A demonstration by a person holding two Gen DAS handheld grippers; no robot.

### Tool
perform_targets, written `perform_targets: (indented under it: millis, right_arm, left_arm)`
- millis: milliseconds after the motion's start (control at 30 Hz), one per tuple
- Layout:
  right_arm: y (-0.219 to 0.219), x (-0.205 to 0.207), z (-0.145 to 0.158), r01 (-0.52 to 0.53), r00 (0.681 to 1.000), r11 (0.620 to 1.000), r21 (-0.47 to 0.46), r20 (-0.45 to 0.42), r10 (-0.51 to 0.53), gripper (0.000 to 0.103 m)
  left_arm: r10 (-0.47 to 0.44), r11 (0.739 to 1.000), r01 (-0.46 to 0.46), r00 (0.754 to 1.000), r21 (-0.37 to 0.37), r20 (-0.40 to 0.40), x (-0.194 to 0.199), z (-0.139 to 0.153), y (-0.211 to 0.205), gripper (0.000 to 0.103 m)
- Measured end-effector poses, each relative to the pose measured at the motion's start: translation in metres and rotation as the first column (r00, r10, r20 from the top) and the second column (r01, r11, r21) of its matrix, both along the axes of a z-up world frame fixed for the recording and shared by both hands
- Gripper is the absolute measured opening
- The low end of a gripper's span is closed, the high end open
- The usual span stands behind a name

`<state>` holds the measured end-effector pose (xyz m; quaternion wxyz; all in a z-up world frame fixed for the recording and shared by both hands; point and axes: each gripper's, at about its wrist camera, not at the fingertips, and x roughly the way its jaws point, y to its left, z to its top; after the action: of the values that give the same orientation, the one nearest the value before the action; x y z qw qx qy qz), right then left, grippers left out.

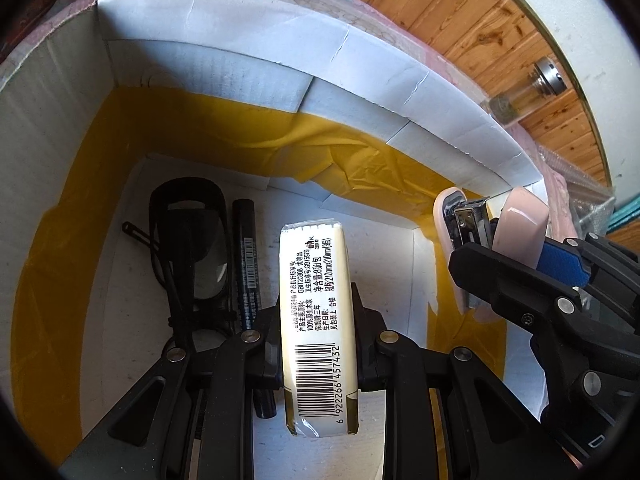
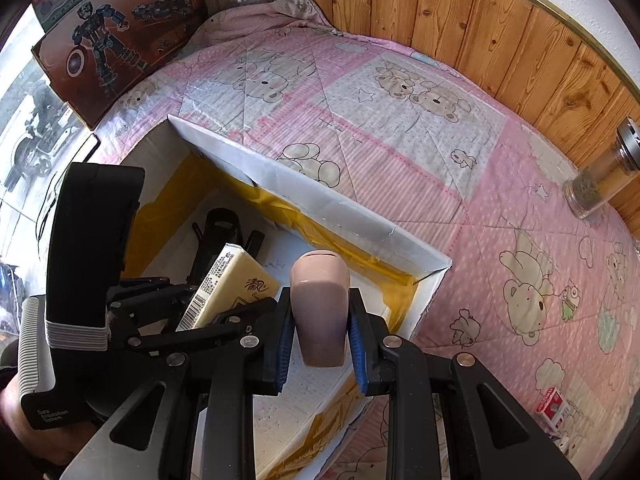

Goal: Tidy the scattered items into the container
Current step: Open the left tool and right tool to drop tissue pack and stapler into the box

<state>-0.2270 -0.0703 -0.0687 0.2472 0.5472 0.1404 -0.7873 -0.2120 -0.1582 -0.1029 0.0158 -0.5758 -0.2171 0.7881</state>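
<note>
I had both tools over a bed spread with a pink bear-print quilt (image 2: 400, 128), wood panelling behind it. On the quilt sat the white cardboard box (image 1: 340, 60), its inner seams lined with yellow tape. A toy box (image 2: 108, 40) printed with a robot lay beyond the far corner. My left tool (image 1: 318, 344) was inside the cardboard box, clamped on a cream tissue pack (image 1: 316, 320) held on edge with its barcode facing up – whether it touched the floor of the box I couldn't tell. Just beside it, my right tool (image 2: 320, 332) gripped a pink stapler (image 2: 320, 312) between its blue pads, nose pointing down into the near corner. Black glasses (image 1: 188, 240) and a dark marker (image 1: 246, 264) already lay side by side on the floor of the box. Out on the quilt stood a glass jar (image 2: 596, 184) with a metal lid, and a small red-and-white packet (image 2: 554, 408) – well apart from the box.
</note>
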Motion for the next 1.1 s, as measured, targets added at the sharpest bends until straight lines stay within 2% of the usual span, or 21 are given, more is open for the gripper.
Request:
perform_targets:
  millis: [133,300,433,600,867,1100]
  right_arm:
    - [-0.002,-0.002,-0.001,-0.005,1.0,1.0,0.009,0.013,0.005,0.026]
    - [-0.002,-0.004,-0.002,-0.004,1.0,1.0,0.021,0.02,0.004,0.026]
    - [-0.003,-0.002,-0.002,-0.011,1.0,0.999,0.045,0.014,0.011,0.027]
    - [0.0,-0.002,0.003,0.003,1.0,0.999,0.042,0.001,-0.003,0.029]
    - [0.009,0.008,0.025,0.038,0.998,0.999,-0.038,-0.044,-0.04,0.029]
    - [0.025,0.029,0.034,0.043,0.999,0.994,-0.103,-0.024,-0.046,0.03]
  left_arm:
    - [0.02,0.999,-0.02,1.0,0.04,0.013,0.0,-0.007,-0.005,0.025]
    - [0.031,0.999,-0.031,0.999,0.028,0.007,-0.002,-0.006,-0.006,0.025]
    - [0.071,0.997,-0.071,0.997,0.04,0.004,-0.005,-0.005,-0.012,0.041]
    - [0.074,0.997,-0.074,0.997,0.021,-0.009,-0.005,0.003,-0.016,0.045]
    - [0.076,0.997,-0.076,0.996,0.004,-0.053,0.004,0.028,-0.013,0.045]
    - [0.057,0.998,-0.06,0.995,-0.037,-0.078,0.032,0.045,-0.016,0.045]
